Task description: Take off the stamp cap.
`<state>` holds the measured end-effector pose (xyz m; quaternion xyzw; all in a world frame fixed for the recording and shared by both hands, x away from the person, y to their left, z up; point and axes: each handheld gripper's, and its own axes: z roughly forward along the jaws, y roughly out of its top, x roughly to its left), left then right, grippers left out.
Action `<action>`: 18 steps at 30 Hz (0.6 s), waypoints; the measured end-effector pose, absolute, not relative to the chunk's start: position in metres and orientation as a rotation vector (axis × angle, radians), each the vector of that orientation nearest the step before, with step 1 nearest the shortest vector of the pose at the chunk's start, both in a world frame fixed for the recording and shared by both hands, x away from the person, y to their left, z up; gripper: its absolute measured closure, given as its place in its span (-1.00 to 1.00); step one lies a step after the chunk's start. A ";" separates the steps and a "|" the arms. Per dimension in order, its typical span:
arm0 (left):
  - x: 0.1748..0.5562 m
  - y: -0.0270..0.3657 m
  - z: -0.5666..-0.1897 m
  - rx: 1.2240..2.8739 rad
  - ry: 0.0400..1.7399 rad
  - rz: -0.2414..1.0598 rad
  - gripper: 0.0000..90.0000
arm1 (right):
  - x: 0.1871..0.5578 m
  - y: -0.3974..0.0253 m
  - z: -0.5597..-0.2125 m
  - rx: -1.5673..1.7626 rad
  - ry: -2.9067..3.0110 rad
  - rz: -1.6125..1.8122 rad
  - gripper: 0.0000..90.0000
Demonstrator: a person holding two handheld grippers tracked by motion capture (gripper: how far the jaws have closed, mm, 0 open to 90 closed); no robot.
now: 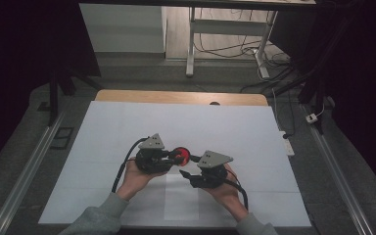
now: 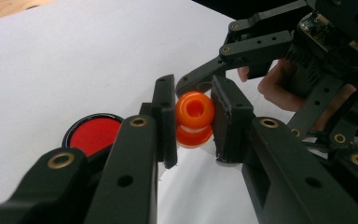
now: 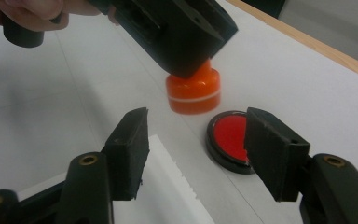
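Near middle of white sheet point(image 1: 127, 127), left gripper point(image 2: 193, 119) clamps orange knob piece point(image 2: 195, 119) between both pads, piece upright, stepped, hollow on top. Piece hangs just above sheet in right gripper view point(image 3: 193, 91). Red disc in black rim point(image 3: 230, 137) lies flat on sheet, just beside piece. Right gripper point(image 3: 193, 149) near, jaws spread wide, gripping nothing, red disc seen between them farther off.
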<state>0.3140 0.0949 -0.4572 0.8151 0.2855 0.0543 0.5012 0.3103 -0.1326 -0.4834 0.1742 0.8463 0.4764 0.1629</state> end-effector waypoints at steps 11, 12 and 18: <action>0.314 0.095 -0.457 1.967 0.693 0.125 0.60 | 0.309 -0.125 -0.483 0.469 2.393 1.335 0.10; 0.314 0.095 -0.457 1.967 0.693 0.124 0.60 | 0.309 -0.125 -0.483 0.466 2.389 1.334 0.13; 0.314 0.095 -0.457 1.967 0.693 0.126 0.60 | 0.309 -0.124 -0.482 0.461 2.383 1.329 0.21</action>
